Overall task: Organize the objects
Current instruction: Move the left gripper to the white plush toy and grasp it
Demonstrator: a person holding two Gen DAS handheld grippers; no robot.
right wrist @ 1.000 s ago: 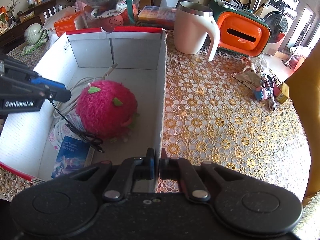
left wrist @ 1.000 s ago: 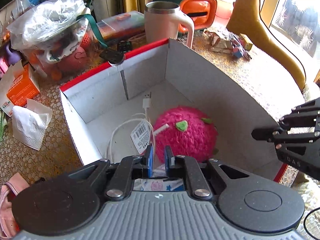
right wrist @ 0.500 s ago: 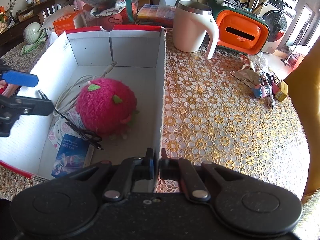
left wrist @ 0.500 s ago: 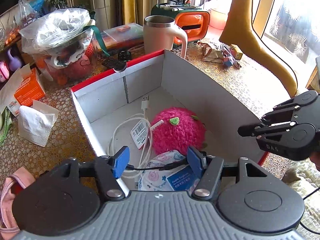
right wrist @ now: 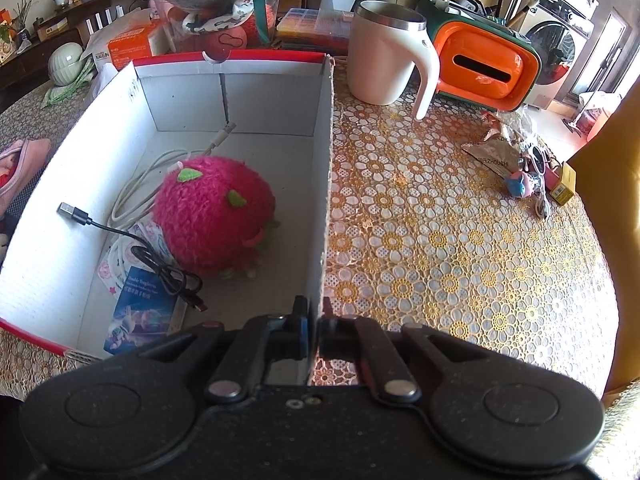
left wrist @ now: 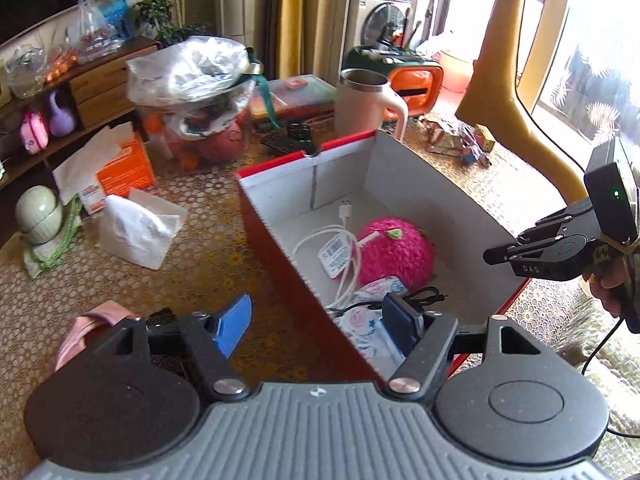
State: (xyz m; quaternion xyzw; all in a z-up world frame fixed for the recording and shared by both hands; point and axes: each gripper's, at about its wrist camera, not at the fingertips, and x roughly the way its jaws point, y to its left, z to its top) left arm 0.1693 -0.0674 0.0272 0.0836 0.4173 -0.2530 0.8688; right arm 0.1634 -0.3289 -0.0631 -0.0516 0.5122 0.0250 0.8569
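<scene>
A red-edged white cardboard box (left wrist: 420,184) (right wrist: 272,108) stands on the lace-covered table. Inside lie a pink plush ball (left wrist: 396,248) (right wrist: 212,208), a white cable (left wrist: 340,240) (right wrist: 136,184), a printed packet (right wrist: 140,308) and a black USB cable (right wrist: 160,264) (left wrist: 424,294) draped over the packet. My left gripper (left wrist: 318,312) hovers above the box's near left wall, its jaws opening, with nothing held between them. My right gripper (right wrist: 315,314) (left wrist: 492,256) is shut on the top edge of the box's right wall. The left gripper does not show in the right wrist view.
Behind the box stand a cream mug (right wrist: 384,56), an orange tissue holder (right wrist: 484,64) and a plastic-covered bowl (left wrist: 192,80). Left of the box lie a tissue pack (left wrist: 136,228), an orange carton (left wrist: 124,168) and a pink pouch (left wrist: 92,328). Wrappers and small toys (right wrist: 520,172) lie at the far right.
My left gripper opened and let go of the black cable, which now lies in the box. It rose and drew back left, leaving the right wrist view. The right gripper stayed put.
</scene>
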